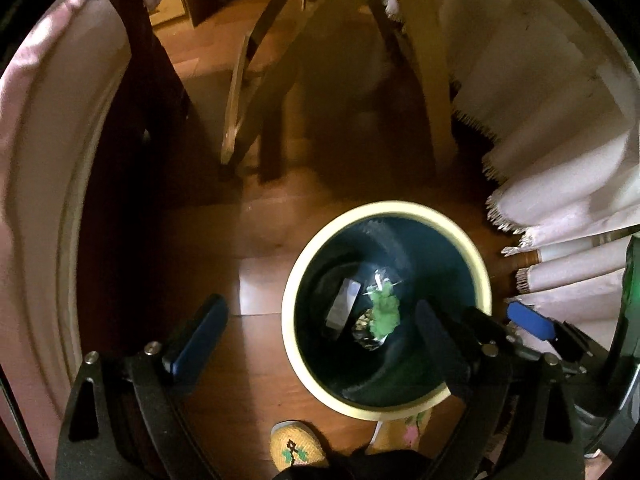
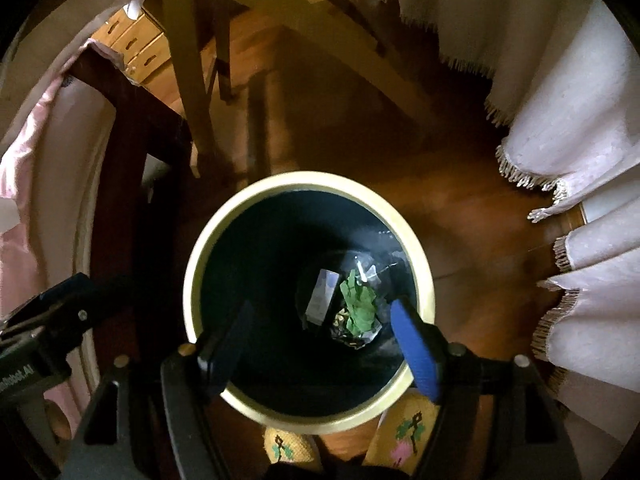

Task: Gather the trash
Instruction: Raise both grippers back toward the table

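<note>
A round bin with a cream rim (image 1: 394, 205) and a dark inside stands on the wooden floor below both grippers. At its bottom lie a crumpled green paper (image 1: 384, 312), a small grey box (image 1: 344, 308) and some clear wrapping. My left gripper (image 1: 320, 336) hangs open with nothing between its fingers, one finger outside the rim and one over the bin. In the right wrist view the bin's rim (image 2: 308, 178), green paper (image 2: 360, 304) and box (image 2: 322, 292) show again. My right gripper (image 2: 324, 340) is open and empty over the bin's mouth.
Wooden chair legs (image 1: 248, 92) stand beyond the bin. A white fringed cloth (image 2: 560, 152) hangs on the right, and dark wood furniture (image 2: 128, 152) with pink fabric is on the left. A person's yellow patterned slippers (image 2: 404, 432) are just in front of the bin.
</note>
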The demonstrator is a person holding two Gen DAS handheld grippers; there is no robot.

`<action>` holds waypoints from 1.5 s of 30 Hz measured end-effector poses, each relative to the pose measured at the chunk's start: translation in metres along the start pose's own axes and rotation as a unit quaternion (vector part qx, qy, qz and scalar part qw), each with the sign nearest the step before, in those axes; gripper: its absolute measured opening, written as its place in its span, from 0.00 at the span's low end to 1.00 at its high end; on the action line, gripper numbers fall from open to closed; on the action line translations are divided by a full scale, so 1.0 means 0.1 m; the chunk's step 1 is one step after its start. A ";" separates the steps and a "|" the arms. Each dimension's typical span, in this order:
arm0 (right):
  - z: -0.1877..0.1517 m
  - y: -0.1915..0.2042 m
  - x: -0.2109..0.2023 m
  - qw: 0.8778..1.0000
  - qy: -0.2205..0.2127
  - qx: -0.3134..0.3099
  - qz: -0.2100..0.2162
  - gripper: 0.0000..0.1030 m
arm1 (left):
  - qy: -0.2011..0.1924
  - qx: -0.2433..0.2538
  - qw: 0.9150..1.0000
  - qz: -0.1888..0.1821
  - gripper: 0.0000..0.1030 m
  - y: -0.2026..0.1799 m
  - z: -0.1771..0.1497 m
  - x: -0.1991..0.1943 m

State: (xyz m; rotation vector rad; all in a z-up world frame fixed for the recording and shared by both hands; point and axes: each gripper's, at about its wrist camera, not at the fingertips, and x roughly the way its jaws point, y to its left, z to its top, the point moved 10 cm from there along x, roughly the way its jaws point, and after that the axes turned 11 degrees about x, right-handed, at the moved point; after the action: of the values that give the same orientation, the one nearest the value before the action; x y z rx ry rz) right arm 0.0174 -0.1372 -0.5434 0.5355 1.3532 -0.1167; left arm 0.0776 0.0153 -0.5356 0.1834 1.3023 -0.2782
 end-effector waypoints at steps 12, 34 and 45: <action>0.11 0.37 -1.41 0.999 -0.032 0.037 0.021 0.71 | -0.069 0.010 0.998 -0.011 0.91 -0.03 0.47 -1.62; 0.46 1.59 -4.57 0.980 -0.186 -0.027 0.067 0.71 | -0.146 0.078 0.986 -0.018 0.91 -0.05 1.04 -4.46; 0.63 1.76 -5.27 0.966 -0.251 -0.031 0.059 0.71 | -0.197 0.085 0.976 -0.022 0.91 0.05 1.39 -5.11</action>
State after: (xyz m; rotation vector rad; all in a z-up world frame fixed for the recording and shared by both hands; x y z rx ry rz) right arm 0.0193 -0.1279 0.0152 0.4908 0.8262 -0.1041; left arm 0.0848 0.0311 -0.0063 0.2317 0.8885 -0.4413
